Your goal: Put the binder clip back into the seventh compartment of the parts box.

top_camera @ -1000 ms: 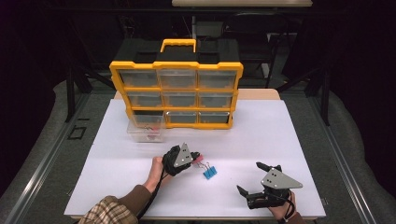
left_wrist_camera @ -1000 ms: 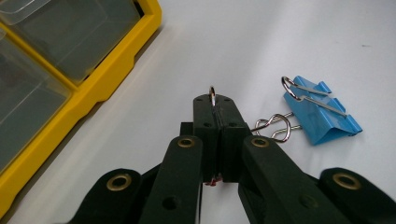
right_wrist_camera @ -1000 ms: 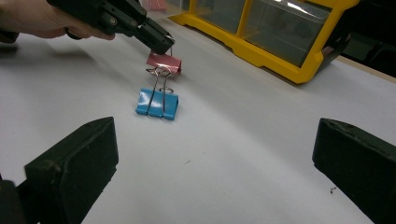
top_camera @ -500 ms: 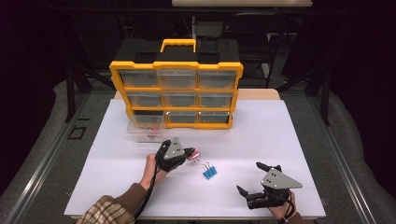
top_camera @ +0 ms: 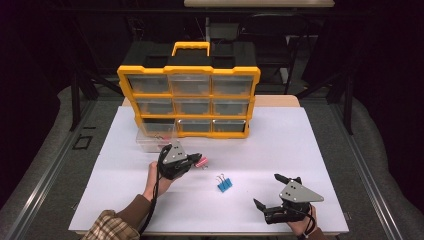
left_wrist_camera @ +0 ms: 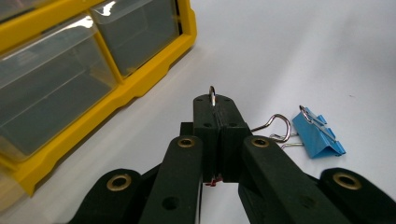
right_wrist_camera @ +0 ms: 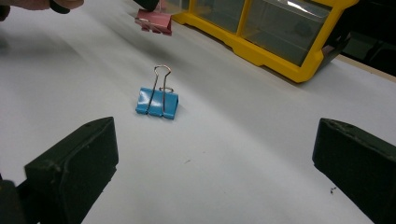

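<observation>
Pink clip (top_camera: 201, 162) pinched tight in the left claw (top_camera: 192, 161); blue clip (top_camera: 224, 184) waits mid-table, right claw (top_camera: 274, 192) gaping, empty.

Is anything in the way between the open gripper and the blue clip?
No. Only bare white table lies between the right gripper and the blue binder clip. The pink binder clip hangs farther back, in the left gripper.
</observation>
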